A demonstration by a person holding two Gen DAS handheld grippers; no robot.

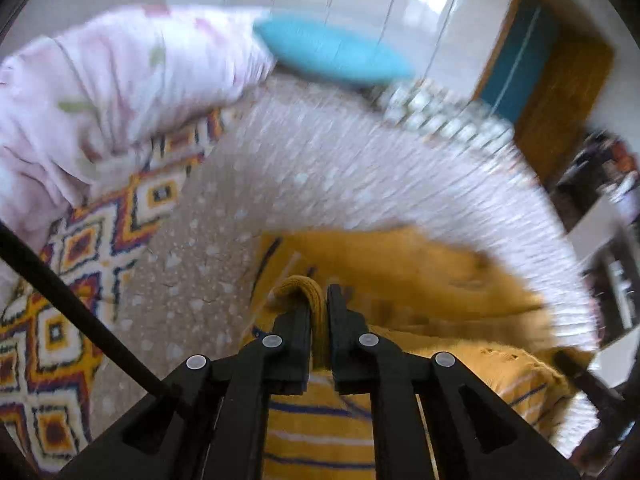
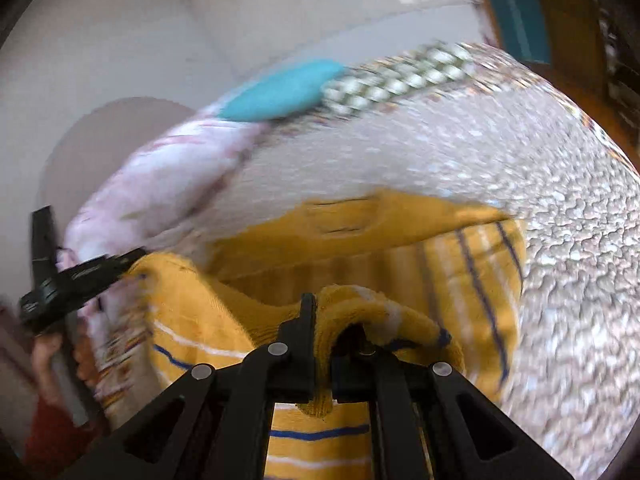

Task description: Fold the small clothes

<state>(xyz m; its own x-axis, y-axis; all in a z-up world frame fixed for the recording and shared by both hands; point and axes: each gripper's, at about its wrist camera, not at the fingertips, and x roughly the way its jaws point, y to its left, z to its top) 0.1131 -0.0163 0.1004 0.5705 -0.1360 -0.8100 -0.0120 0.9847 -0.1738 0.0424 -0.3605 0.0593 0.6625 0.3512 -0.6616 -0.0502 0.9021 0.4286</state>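
A small mustard-yellow garment with white and blue stripes (image 1: 400, 280) lies on a bed with a pale dotted cover (image 1: 320, 168). My left gripper (image 1: 319, 312) is shut on a thick yellow edge of the garment and holds it up. In the right wrist view my right gripper (image 2: 322, 320) is shut on another edge of the same yellow garment (image 2: 400, 240), whose cloth bunches over the right finger. The left gripper (image 2: 132, 260) also shows there, at the left, pinching the garment's far corner. Both views are blurred.
A pink-and-white quilt (image 1: 100, 92) is piled at the back left of the bed, with a turquoise cushion (image 1: 332, 52) and a checked cloth (image 1: 440, 116) behind. A patterned orange blanket (image 1: 80, 260) lies at the left. A wooden door frame (image 1: 560, 80) stands at the right.
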